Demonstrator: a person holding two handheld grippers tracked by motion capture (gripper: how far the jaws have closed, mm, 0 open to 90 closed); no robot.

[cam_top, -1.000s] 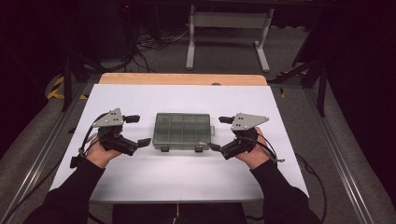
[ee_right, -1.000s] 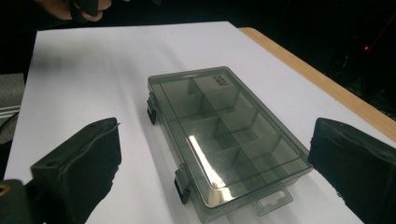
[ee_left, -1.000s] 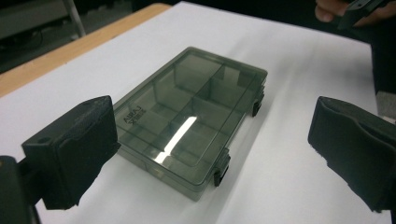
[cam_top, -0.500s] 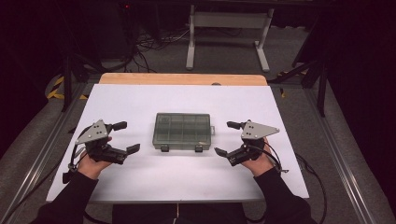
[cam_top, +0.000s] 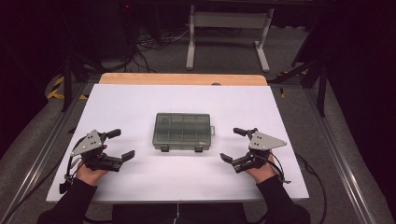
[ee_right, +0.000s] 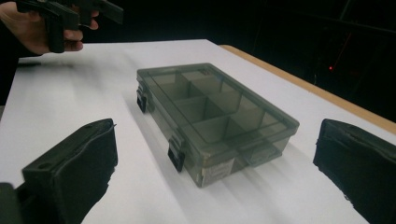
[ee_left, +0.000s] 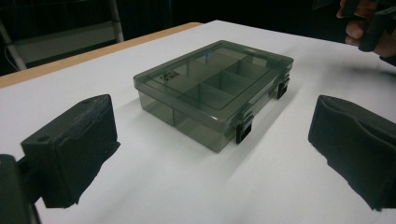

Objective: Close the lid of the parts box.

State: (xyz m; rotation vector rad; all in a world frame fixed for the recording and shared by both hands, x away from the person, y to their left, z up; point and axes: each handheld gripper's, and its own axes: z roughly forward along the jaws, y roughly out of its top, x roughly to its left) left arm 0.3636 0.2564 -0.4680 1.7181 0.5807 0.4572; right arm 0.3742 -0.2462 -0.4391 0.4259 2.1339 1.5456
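A closed, smoky-clear compartment box [cam_top: 183, 131] lies flat in the middle of the white table [cam_top: 187, 100], its two black latches facing the person. My left gripper [cam_top: 121, 143] is held open to the left of the box, well apart from it. My right gripper [cam_top: 231, 144] is open on the other side, also clear of it. The left gripper view looks between wide-apart jaws at the box [ee_left: 215, 88], with nothing held. The right gripper view shows the box [ee_right: 215, 116] from its latch corner, again framed by empty jaws.
A wooden strip [cam_top: 182, 78] runs along the table's far edge. Behind it, a metal stand [cam_top: 229, 28] and cables [cam_top: 149, 42] lie on the floor. Rails [cam_top: 42, 154] flank the table. The other hand appears far off in each gripper view [ee_left: 369, 28] [ee_right: 51, 23].
Both grippers have drawn back from the box's sides, moving outward and toward the near edge of the table. The box has not moved.
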